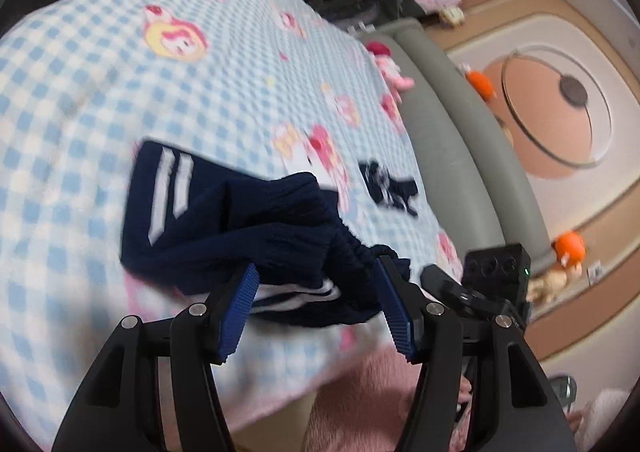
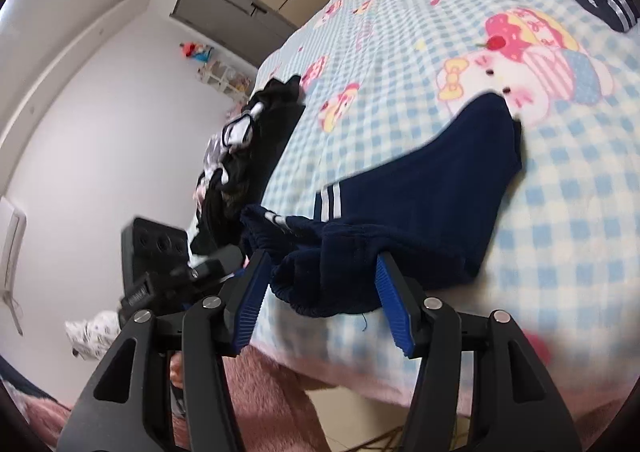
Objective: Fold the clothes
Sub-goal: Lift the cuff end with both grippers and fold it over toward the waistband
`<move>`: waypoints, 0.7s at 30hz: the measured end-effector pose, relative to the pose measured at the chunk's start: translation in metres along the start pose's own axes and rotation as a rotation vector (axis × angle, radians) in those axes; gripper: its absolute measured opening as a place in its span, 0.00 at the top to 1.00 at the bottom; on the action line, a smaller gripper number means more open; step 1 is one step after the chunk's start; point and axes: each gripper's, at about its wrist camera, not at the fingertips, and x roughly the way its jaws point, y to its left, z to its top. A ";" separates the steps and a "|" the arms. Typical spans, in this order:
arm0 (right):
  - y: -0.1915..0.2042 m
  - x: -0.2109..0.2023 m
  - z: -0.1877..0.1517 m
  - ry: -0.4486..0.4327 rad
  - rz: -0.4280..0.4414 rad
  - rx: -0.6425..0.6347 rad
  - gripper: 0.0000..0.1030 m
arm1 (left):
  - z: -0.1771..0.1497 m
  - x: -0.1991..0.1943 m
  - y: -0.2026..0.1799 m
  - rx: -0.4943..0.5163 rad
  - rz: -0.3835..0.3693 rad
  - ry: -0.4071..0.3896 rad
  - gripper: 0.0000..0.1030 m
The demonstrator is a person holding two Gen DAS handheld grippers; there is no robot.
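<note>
- Looking at the navy-blue knit trousers with white side stripes (image 1: pixel 224 219), lying on the blue-and-white checked cartoon-print bedspread (image 1: pixel 80 91), near its front edge.
- My left gripper (image 1: pixel 316 308): jaws wide apart, holding nothing; bunched waistband end sits just beyond the blue ribbed pads, not pinched.
- My right gripper (image 2: pixel 320 300): same, jaws spread and empty, elastic waistband cloth between the tips but loose.
- Key relation: long axis of the trousers runs away from both claws, waistband nearest, leg end farthest up the bed.
- Both hands about equally near the waistband; neither near the far leg end.
- My guess: waistband end is crumpled, needs flattening or the far end brought back over.
- Black clothes pile (image 2: pixel 248 155) waits at the bed's side edge.
</note>
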 end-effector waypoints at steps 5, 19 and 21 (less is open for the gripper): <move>-0.005 0.013 0.028 -0.070 -0.066 -0.018 0.37 | 0.024 0.009 0.018 -0.001 0.096 -0.056 0.40; -0.020 0.052 0.021 0.093 -0.442 -0.323 0.37 | 0.035 0.054 0.021 0.326 0.320 0.038 0.41; -0.029 0.053 0.022 0.098 -0.404 -0.297 0.37 | 0.038 0.062 0.024 0.329 0.312 0.075 0.42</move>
